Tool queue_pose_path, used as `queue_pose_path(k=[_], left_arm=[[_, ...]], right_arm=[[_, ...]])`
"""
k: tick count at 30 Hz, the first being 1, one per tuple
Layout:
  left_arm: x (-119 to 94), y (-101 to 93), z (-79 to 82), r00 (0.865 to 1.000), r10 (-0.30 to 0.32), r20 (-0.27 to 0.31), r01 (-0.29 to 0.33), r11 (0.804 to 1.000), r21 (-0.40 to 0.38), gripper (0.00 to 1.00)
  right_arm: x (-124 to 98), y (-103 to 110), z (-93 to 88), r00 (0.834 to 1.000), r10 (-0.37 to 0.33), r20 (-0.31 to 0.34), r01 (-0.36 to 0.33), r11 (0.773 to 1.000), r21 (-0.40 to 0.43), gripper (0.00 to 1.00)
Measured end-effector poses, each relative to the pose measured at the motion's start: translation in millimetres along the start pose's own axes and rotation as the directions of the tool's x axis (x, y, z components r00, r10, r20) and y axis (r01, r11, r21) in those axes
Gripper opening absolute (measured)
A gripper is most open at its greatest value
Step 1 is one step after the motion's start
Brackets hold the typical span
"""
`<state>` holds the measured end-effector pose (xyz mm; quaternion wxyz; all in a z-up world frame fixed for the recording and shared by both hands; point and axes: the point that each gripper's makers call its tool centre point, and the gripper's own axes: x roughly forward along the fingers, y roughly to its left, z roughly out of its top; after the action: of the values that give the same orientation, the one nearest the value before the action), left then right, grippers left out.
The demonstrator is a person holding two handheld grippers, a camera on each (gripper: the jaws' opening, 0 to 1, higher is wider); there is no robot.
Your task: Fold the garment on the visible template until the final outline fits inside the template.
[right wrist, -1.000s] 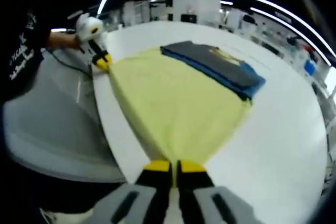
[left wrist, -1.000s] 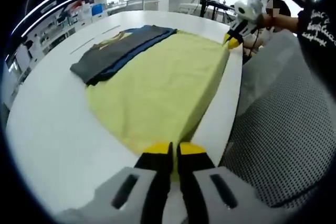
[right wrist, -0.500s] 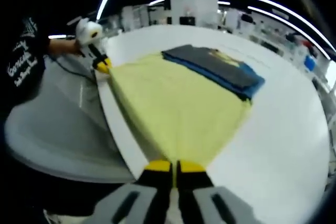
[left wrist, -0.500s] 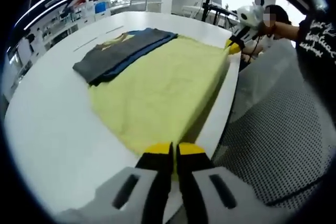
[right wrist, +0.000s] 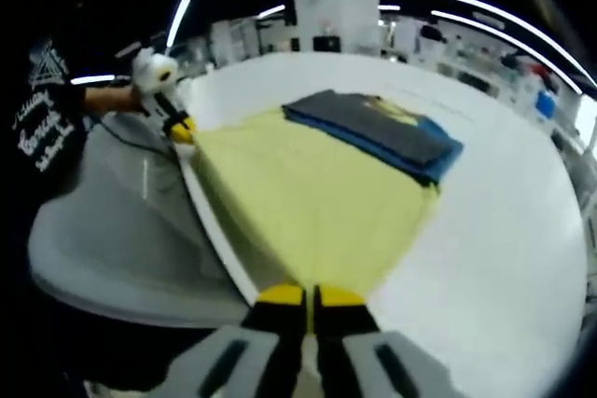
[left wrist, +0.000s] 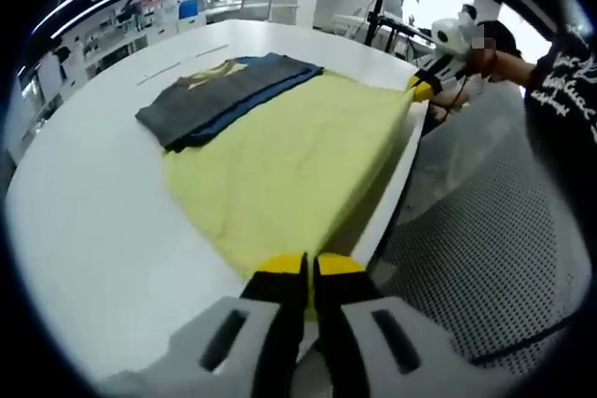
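Note:
A pale yellow garment [left wrist: 289,156] lies spread on the white table [left wrist: 84,212], its near edge stretched taut between both grippers along the table's rim. My left gripper [left wrist: 308,272] is shut on one corner of that edge. In the same view my right gripper [left wrist: 424,89] pinches the opposite corner at the far right. In the right gripper view the garment [right wrist: 308,202] runs away from my right gripper [right wrist: 311,297], which is shut on its corner, and my left gripper [right wrist: 180,128] holds the far corner at the left.
A folded stack of dark grey and blue clothes [left wrist: 224,95] lies against the garment's far side, and the stack [right wrist: 382,132] appears in the right gripper view too. A person's dark sleeve [right wrist: 42,128] shows at the left. Grey mesh surface [left wrist: 485,240] lies beyond the table edge.
The held edge of the yellow garment has risen slightly and drawn towards the table's rim. Both grippers stay shut on their corners, and both views have shifted a little.

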<state>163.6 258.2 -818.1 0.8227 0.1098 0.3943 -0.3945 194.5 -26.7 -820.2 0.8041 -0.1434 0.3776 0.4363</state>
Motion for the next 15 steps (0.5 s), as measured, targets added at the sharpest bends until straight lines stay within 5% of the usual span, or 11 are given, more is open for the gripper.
queue_pose_path(k=[15], left_arm=[[-8.2, -16.1, -10.5, 0.999, -0.030, -0.021, 0.029, 0.998, -0.062, 0.00]], right_arm=[[-10.3, 15.7, -6.5, 0.998, 0.049, -0.038, -0.049, 0.999, -0.001, 0.00]])
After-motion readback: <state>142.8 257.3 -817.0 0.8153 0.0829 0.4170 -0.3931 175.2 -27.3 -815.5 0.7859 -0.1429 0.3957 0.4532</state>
